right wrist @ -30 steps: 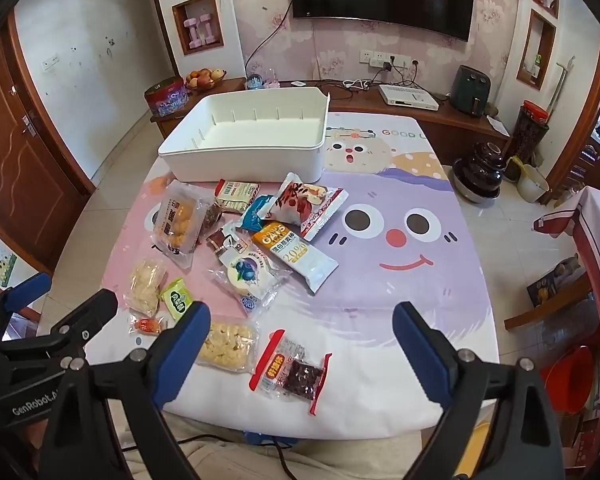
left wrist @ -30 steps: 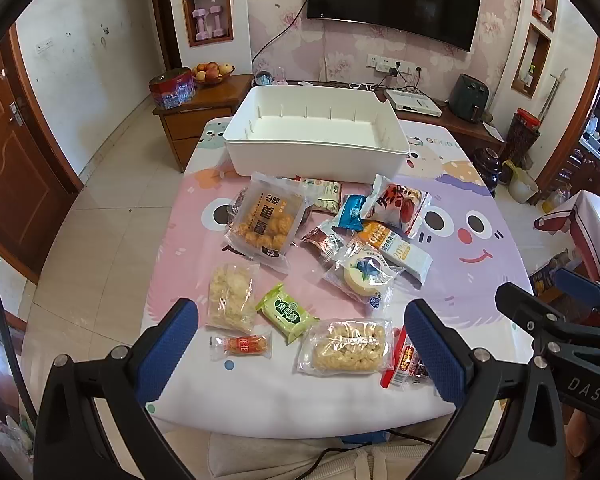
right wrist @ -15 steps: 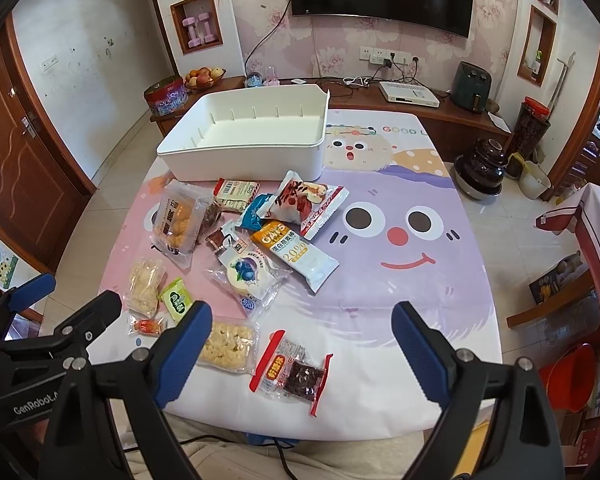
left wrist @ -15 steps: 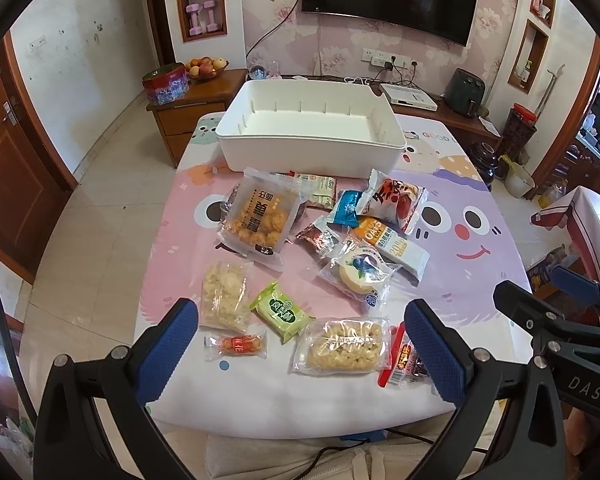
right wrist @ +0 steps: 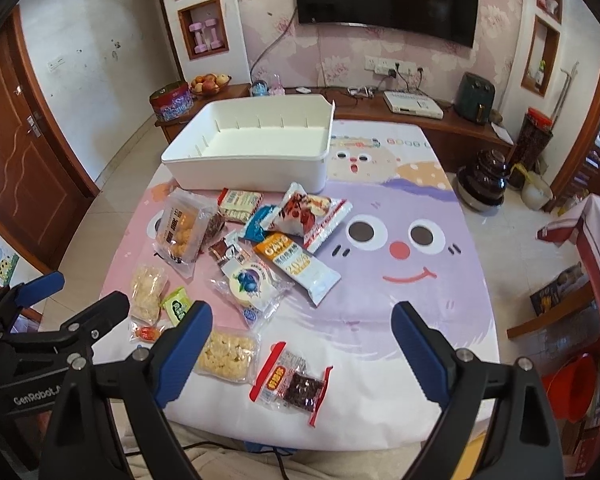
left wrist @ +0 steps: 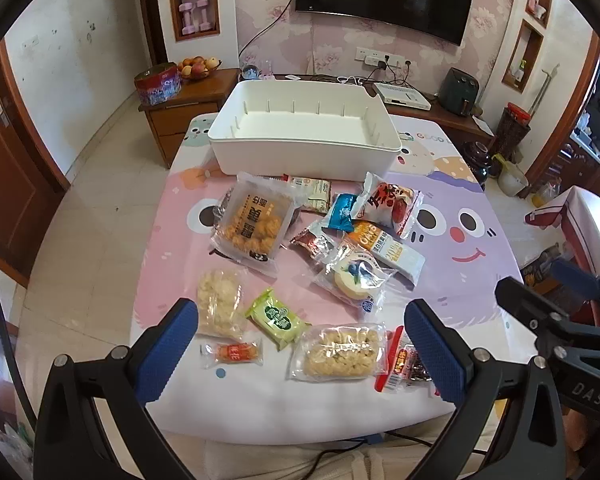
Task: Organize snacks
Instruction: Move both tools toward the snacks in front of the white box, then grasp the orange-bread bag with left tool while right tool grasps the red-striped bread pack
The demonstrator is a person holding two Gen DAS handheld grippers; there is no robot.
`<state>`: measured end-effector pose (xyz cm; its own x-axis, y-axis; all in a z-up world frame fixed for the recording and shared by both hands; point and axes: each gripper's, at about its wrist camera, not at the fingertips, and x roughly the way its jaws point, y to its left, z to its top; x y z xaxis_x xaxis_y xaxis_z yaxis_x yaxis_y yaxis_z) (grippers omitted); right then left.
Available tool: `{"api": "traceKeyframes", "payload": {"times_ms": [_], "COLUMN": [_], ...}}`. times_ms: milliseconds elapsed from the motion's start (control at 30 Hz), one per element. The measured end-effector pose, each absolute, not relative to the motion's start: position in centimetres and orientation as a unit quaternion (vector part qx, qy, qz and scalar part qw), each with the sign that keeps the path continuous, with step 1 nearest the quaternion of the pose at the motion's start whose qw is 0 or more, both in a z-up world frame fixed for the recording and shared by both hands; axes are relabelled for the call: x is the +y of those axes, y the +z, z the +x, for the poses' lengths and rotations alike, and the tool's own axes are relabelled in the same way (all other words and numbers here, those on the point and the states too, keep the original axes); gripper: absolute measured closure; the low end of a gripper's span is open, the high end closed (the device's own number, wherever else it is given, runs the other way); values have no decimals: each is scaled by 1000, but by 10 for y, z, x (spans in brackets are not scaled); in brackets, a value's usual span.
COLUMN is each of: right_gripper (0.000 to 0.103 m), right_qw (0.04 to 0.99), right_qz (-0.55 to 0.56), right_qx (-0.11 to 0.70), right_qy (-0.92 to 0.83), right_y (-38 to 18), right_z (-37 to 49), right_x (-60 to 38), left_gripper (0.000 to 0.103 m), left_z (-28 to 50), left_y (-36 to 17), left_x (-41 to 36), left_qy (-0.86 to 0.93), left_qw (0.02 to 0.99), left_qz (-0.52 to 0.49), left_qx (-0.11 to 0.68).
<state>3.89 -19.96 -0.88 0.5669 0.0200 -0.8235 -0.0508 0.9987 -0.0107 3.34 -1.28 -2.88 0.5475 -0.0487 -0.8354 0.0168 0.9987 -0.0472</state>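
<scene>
Two tools hang over the near edge of the worktop (left wrist: 500, 224), each with its blue pads spread wide and nothing between them: the left tool (left wrist: 300, 344) and the right tool (right wrist: 300, 340). No snack has gone anywhere yet, so the step in hand looks like choosing a first packet and coming down on it.

Closest under the left tool lie the puffed-rice bag (left wrist: 338, 350), just ahead and between its pads, the green packet (left wrist: 278, 318) slightly further ahead, and the small orange sweet (left wrist: 232, 353) beside its left pad. Under the right tool sits the red-edged dark packet (right wrist: 292, 380), just ahead of it and toward its left pad. Beyond both tools the other packets overlap in a loose heap, among them the biscuit bag (left wrist: 252, 224) and the oat bar (right wrist: 300, 268).

To do this well, I would start with the loners near the tools, not the heap: flat crinkly film offers little to grip, so pinching a sealed end or a bulging middle should hold better than pressing straight down. Squeezing the brittle puffed pieces hard risks crushing them.

Farthest ahead of both tools stands the white bin (left wrist: 304, 160), open-topped, with ribbed inner walls and nothing inside it. It seems the likely home for every packet.
</scene>
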Motion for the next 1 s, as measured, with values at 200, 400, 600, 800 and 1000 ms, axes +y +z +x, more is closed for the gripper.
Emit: {"api": "traceKeyframes", "payload": {"times_ms": [200,400,600,800,1000], "right_gripper": [11,11,11,11,11], "right_qw": [894,913,921,892,850], "right_qz": [-20,-39,-30,-17,0], "right_qx": [446,404,384,444,523], "right_qy": [31,34,55,77,65], "right_y": [12,44,57,22,-48], "right_z": [39,53,94,157,208], "right_x": [-197,-200,-203,-204,-213], "left_gripper": [1,1,1,1,1], "left_z": [40,52,87,158,206], "left_y": [-17,8,21,-10,-71], "left_x": [-11,-5,11,48,76], "left_qy": [-30,-26,18,31,-8], "left_qw": [879,894,909,883,844], "left_qz": [-1,12,43,20,-16], "left_qx": [477,447,415,467,536]}}
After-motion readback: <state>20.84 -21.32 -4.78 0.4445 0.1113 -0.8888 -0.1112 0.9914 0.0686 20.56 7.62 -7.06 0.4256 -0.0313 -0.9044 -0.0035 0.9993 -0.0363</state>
